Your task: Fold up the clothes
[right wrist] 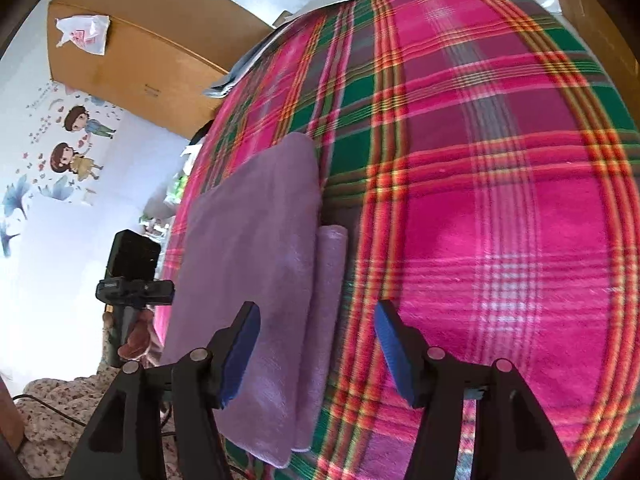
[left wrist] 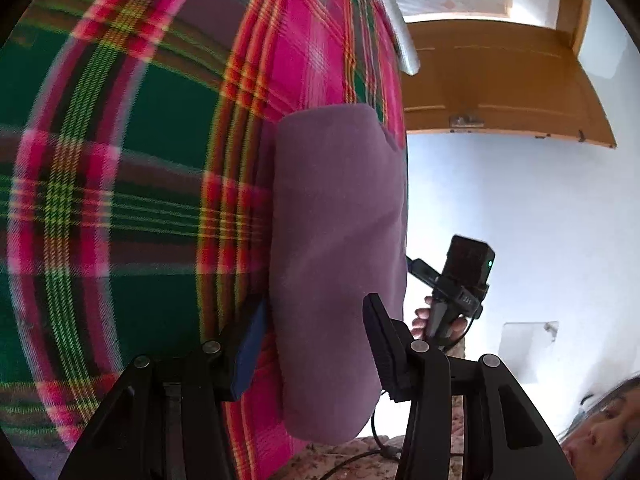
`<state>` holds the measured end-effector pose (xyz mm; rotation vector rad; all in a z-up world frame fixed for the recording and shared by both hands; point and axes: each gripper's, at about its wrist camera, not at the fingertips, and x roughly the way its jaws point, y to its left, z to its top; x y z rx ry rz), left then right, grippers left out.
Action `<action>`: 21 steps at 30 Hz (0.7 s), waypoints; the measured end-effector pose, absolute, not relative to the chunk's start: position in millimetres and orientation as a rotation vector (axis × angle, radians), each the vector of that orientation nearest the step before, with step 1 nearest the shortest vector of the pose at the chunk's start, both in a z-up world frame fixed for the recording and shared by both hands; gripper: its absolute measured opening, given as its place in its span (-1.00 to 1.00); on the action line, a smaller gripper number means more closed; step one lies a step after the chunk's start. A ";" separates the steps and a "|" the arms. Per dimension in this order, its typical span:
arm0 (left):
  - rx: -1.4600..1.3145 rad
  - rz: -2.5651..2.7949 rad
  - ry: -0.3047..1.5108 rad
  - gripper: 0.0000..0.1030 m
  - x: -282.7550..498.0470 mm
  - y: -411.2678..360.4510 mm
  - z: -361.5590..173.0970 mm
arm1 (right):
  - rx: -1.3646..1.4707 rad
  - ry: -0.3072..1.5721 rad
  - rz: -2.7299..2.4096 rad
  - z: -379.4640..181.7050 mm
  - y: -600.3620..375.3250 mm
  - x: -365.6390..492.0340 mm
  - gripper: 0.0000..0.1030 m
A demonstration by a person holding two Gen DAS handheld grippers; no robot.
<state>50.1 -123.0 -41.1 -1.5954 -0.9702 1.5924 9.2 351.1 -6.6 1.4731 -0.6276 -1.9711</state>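
A folded purple cloth (left wrist: 336, 240) lies flat on a bed covered by a pink, green and red plaid blanket (left wrist: 120, 160). My left gripper (left wrist: 318, 346) stands open over the cloth's near end, one pad at each long edge, and I see no pinch. In the right wrist view the same purple cloth (right wrist: 256, 260) shows its stacked layers along the right edge. My right gripper (right wrist: 318, 344) is open just above it: the left finger hangs over the cloth and the right finger over the plaid blanket (right wrist: 500, 200). Each view shows the other hand-held gripper beyond the bed's edge.
A wooden door (left wrist: 500, 80) and a white wall stand past the bed's edge. A brown box (right wrist: 132, 44) with a plastic bag on it and wall stickers (right wrist: 76, 144) are on the other side. Floral bedding (right wrist: 52, 412) and cables lie low near the grippers.
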 end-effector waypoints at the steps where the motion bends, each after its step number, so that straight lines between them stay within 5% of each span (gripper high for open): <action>1: -1.593 1.590 -0.962 -0.02 49.7 -121.2 -40.3 | 1.468 -0.633 -1.954 -7.5 349.4 7.3 0.23; 13: -1.599 1.473 -0.948 -0.02 51.1 -96.5 -47.3 | 1.444 -0.636 -1.822 -10.2 336.0 -2.9 0.52; 19: -1.626 1.484 -0.935 -0.02 57.4 -89.0 -44.6 | 1.432 -0.641 -1.849 -11.3 332.8 1.3 0.51; 21: -1.636 1.502 -0.924 -0.02 60.5 -88.4 -43.2 | 1.453 -0.606 -1.892 -9.1 332.5 5.3 0.33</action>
